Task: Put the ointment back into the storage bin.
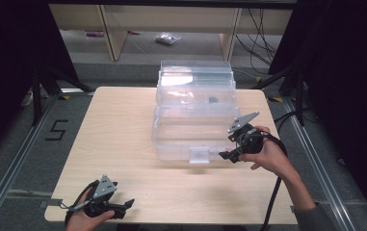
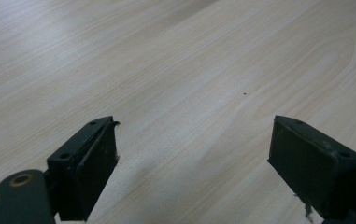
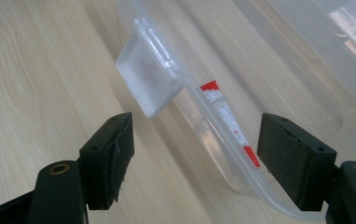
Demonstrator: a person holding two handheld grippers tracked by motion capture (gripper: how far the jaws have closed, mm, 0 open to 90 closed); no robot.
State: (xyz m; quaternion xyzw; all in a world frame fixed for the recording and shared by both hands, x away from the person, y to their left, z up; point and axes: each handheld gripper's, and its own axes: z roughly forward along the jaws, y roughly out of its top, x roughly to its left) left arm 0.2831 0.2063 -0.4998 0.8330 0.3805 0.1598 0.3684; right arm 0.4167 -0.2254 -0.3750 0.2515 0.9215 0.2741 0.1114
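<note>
**Clear box mid-bench, both tongs spread**

We see the clear plastic box [image 1: 195,113] at the middle of the bench [image 1: 118,139]. Our right tongs [image 1: 227,155] hover spread beside its front latch [image 3: 150,86]; our left tongs [image 1: 129,204], spread and empty, sit well apart near the bench's front edge.

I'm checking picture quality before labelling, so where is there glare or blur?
High view: a bright glare patch on the clear plastic box, dark surroundings. Left gripper view: soft sheen across the table. Right gripper view: the box's latch looks soft, with glare top right.
</note>
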